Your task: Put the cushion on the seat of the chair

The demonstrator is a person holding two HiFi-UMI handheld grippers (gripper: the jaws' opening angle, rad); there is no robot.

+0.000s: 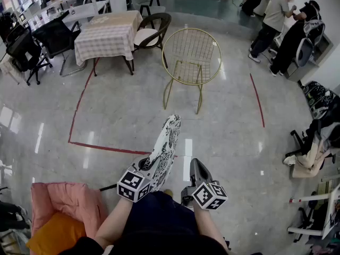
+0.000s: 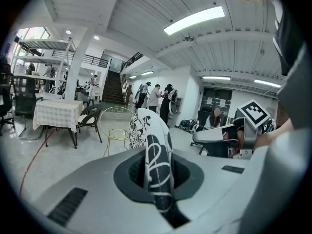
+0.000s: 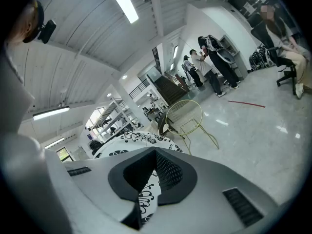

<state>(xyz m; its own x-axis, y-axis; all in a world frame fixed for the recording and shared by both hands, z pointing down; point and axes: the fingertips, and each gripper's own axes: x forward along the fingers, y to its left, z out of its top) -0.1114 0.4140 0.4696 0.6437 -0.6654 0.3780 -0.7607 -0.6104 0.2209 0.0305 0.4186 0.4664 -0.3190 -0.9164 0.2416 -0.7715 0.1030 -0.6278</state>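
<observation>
Currently the cushion [image 1: 166,142], white with a black pattern, stands on edge in the air above the shiny floor [image 1: 228,132], well apart from the gold wire chair [image 1: 191,49] that faces the person from farther off. The left hand-held gripper [image 2: 157,172] has its jaws clamped almost fully together on the cushion's near edge, and the cushion rises up and away from them. The right hand-held gripper [image 3: 155,155] sits just beside the cushion's right side. Its jaw tips meet and nothing shows pinched between them; the patterned fabric shows only past and beneath it. Left of the wire chair stands a desk [image 1: 106,33] under a checked cloth, with a dark chair [image 1: 154,33] carrying a pale seat pad tucked against it. At the lower left of the head view lies a pink padded thing [image 1: 66,201], seat or bag I cannot tell, with an orange pad [image 1: 58,235] resting in it. Red tape [image 1: 103,146] marks the floor, and people [image 1: 276,17] stand at the far right.
</observation>
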